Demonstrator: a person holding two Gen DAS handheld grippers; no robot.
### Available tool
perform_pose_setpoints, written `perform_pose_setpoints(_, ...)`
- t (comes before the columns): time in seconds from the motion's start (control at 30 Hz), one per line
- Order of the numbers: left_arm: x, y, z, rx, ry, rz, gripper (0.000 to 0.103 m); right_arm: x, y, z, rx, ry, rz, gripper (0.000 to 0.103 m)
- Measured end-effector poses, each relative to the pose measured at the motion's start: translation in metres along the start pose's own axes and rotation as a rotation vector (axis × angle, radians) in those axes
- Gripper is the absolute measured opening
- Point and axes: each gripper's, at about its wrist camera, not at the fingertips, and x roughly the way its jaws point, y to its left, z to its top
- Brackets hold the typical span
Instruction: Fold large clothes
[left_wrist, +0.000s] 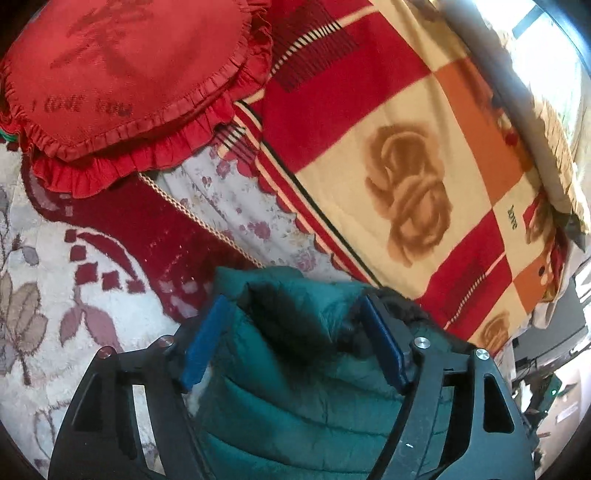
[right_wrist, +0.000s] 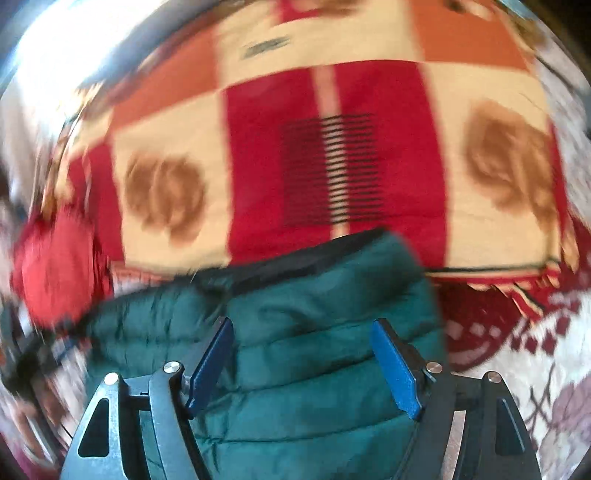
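the jacket (left_wrist: 295, 376) is dark green, quilted in puffy rows, and it lies low on the carpet (left_wrist: 55, 280), just before the edge of the bed. in the left view a dark furry trim shows at its upper end, where the cloth makes a small hollow. in the right view, which is much blurred, the jacket (right_wrist: 314, 332) has a black band along its far edge, and this edge reaches up to the blanket (right_wrist: 332, 147).

the left gripper (left_wrist: 291, 343) stands over the jacket with its blue pads (left_wrist: 201, 343) spread wide – the green cloth bulges up between them, but the pads do not press on it. the right gripper (right_wrist: 306, 365) is the same: its blue pads (right_wrist: 395, 369) are well apart, the quilted cloth lies under and between them, and i see no pinch.

beyond the jacket, the blanket (left_wrist: 424, 166) covers the bed – red, orange and cream squares with brown roses. under it a pale flowered sheet (left_wrist: 236, 206) hangs at the side. a red cushion (left_wrist: 122, 74) with a frilled rim rests at the far left of the bed. the carpet is cream with dark red shapes and grey leaves.
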Motion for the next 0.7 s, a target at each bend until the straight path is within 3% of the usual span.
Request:
perform_pose_setpoints(0.1, 0.011, -0.012, -0.009, 0.061, 0.003, 0.055, 0.075, 0.018, 0.039, -0.004, -0.130, 0.014, -0.003, 0.075)
perform_pose_setpoints(0.23, 0.037, -0.029, -0.025, 0.200, -0.013, 0.196, 0.075, 0.056, 0.079, -0.009, -0.267, 0.046, -0.031, 0.075)
perform_pose_setpoints(0.3, 0.052, -0.027, -0.029, 0.227, 0.002, 0.264, 0.075, 0.081, 0.086, -0.012, -0.293, 0.078, -0.092, 0.075)
perform_pose_setpoints(0.37, 0.063, -0.022, -0.031, 0.228, 0.008, 0.286, 0.078, 0.105, 0.081, -0.017, -0.257, 0.114, -0.135, 0.076)
perform_pose_setpoints(0.57, 0.081, -0.012, -0.031, 0.197, 0.054, 0.263, 0.082, 0.130, 0.058, -0.022, -0.141, 0.141, -0.126, 0.077)
perform_pose_setpoints(0.7, 0.062, -0.019, -0.028, 0.198, 0.037, 0.223, 0.082, 0.105, 0.053, -0.017, -0.115, 0.136, -0.065, 0.077)
